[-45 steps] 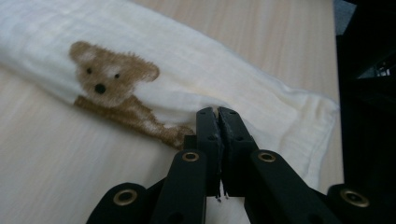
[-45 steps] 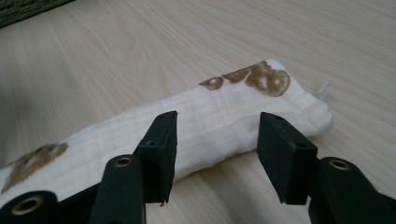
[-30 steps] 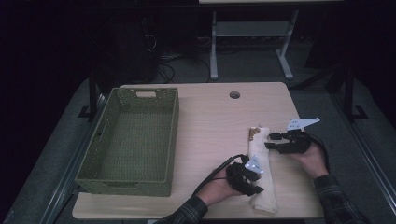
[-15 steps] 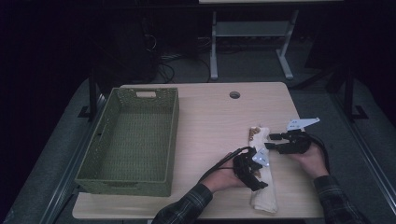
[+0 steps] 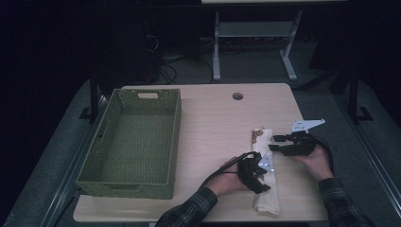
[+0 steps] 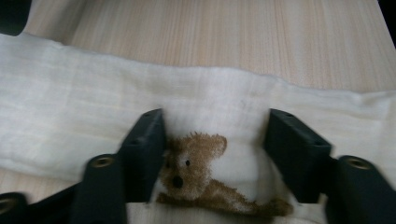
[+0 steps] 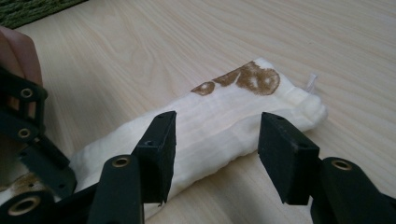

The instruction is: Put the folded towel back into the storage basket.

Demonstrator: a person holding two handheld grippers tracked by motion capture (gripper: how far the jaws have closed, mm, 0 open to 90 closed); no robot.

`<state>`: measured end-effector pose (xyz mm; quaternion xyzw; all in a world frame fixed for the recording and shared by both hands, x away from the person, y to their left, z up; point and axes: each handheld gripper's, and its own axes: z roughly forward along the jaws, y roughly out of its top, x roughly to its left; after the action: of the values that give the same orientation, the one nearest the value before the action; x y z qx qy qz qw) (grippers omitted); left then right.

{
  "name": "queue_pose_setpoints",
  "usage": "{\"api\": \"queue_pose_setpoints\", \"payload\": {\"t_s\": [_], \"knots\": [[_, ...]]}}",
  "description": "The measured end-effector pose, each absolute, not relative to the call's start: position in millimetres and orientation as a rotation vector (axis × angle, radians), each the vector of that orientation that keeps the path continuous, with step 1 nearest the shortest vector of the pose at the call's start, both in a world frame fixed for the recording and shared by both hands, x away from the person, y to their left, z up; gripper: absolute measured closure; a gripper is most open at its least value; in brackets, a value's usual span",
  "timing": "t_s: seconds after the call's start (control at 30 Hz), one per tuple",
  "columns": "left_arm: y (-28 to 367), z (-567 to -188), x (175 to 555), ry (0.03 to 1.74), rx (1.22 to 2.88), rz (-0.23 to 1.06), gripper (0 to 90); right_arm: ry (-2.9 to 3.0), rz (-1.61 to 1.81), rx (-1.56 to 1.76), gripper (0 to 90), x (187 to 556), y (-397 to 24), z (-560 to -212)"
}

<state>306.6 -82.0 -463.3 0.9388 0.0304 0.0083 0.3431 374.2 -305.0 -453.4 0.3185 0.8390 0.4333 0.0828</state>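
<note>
The rolled cream cloth point(image 5: 266, 177) lies lengthwise on the table point(image 5: 213, 123), right of the green basket point(image 5: 132, 142). The left gripper point(image 5: 261, 176) straddles its bear print point(image 6: 201, 172); its jaws have just been closing, apparently without pinching. The right gripper point(image 5: 279, 143) stands released at the cloth's far end.

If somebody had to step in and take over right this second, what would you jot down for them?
Left gripper: over the middle of the folded cream cloth, jaws open astride the bear print; they have just been closing, pads not yet pressing.
Right gripper: jaws open at the far end of the cloth, one on each side of the roll, nothing held.
Cloth: a long folded strip near the right front of the table.
Green basket: on the left, nothing in it.
Done: the cloth is folded narrow.
Left, probably: fold or grip it and move it to the basket.
</note>
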Motion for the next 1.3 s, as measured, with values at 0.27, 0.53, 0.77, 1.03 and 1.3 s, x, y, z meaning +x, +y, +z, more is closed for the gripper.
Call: {"api": "queue_pose_setpoints", "payload": {"t_s": [0.27,0.53,0.77,1.03,1.3], "knots": [[-79.4,-460.5,305.1,0.141,2.436,0.021,73.4,2.537,1.350,0.857,41.2,372.4,-303.6,-450.0],[-68.1,-453.3,301.9,0.178,2.443,-0.049,76.0,2.608,1.359,0.678,38.0,386.4,-290.0,-434.4],[-65.6,-451.6,294.5,0.168,2.451,-0.078,75.9,2.710,1.277,0.594,37.4,413.2,-270.0,-439.4],[-65.4,-454.7,294.1,0.166,2.454,-0.100,75.4,2.804,1.198,0.619,38.0,434.2,-259.0,-461.9],[-65.8,-455.9,294.9,0.171,2.458,-0.107,75.3,2.829,1.142,0.548,39.0,433.1,-256.6,-471.4]]}}
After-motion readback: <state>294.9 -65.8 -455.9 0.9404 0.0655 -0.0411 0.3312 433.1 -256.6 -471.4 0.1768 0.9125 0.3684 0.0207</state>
